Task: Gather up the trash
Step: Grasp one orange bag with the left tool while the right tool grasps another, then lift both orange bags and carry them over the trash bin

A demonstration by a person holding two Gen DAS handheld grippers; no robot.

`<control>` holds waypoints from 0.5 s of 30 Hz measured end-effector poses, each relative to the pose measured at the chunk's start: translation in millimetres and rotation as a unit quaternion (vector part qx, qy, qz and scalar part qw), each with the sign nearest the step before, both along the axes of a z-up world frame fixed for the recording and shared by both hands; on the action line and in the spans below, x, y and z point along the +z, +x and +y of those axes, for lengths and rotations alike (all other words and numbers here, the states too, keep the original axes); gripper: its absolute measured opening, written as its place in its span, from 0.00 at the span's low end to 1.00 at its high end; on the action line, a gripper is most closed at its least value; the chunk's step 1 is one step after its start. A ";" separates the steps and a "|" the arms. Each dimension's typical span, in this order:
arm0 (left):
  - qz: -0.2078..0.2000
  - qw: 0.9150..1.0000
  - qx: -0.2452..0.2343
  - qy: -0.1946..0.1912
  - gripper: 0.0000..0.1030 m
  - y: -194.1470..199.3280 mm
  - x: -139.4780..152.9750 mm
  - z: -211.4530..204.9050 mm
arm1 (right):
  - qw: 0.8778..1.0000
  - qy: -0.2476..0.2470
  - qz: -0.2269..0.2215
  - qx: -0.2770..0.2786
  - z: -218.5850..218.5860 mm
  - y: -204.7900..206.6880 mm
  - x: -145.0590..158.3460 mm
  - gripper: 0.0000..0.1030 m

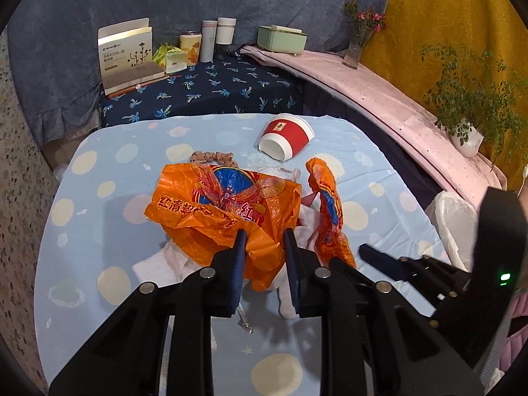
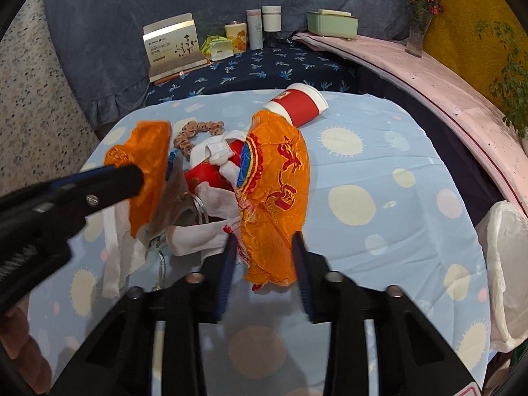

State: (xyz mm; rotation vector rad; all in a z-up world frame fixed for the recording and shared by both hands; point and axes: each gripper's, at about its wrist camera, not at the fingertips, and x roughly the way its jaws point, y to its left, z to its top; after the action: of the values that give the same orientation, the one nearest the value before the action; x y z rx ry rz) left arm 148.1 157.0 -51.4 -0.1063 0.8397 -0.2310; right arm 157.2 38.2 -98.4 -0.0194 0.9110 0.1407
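Observation:
An orange plastic bag [image 1: 224, 211] lies crumpled on the light blue dotted tablecloth [image 1: 109, 283]. My left gripper [image 1: 264, 241] has its jaws around the bag's near edge, apart by the bunched plastic. My right gripper [image 2: 265, 247] straddles the bag's other orange flap [image 2: 277, 198] the same way; that flap also shows in the left wrist view [image 1: 325, 204]. Between the flaps lie white tissues [image 2: 198, 234], a red paper cup [image 2: 204, 178] and a brown scrunchie [image 2: 194, 132]. A second red and white paper cup [image 1: 287, 137] lies on its side beyond the bag.
A white bag-lined bin [image 2: 505, 264] stands off the table's right edge. Behind, a dark patterned table holds a box [image 1: 128, 56], cups and bottles [image 1: 208, 41]. A pink ledge [image 1: 379, 95] carries a green box, a flower vase and a potted plant [image 1: 468, 99].

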 end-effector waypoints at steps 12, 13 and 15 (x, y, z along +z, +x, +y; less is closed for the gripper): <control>-0.031 0.999 -0.026 -0.010 0.21 -12.3 33.7 -31.3 | 0.997 0.011 -0.060 -0.040 -45.6 -22.7 50.6 0.07; -0.035 0.999 -0.032 -0.012 0.21 -14.0 38.2 -38.5 | 0.997 0.012 -0.066 -0.043 -51.2 -26.0 56.4 0.06; -0.042 0.998 -0.042 -0.012 0.21 -17.0 45.5 -50.1 | 0.995 0.012 -0.082 -0.053 -62.7 -33.6 69.2 0.06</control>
State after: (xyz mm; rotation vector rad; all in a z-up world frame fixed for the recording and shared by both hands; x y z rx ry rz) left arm 131.1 106.9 -5.9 -0.0833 0.7582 -0.3219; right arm 123.6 -24.5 -29.2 0.0403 0.7439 0.0501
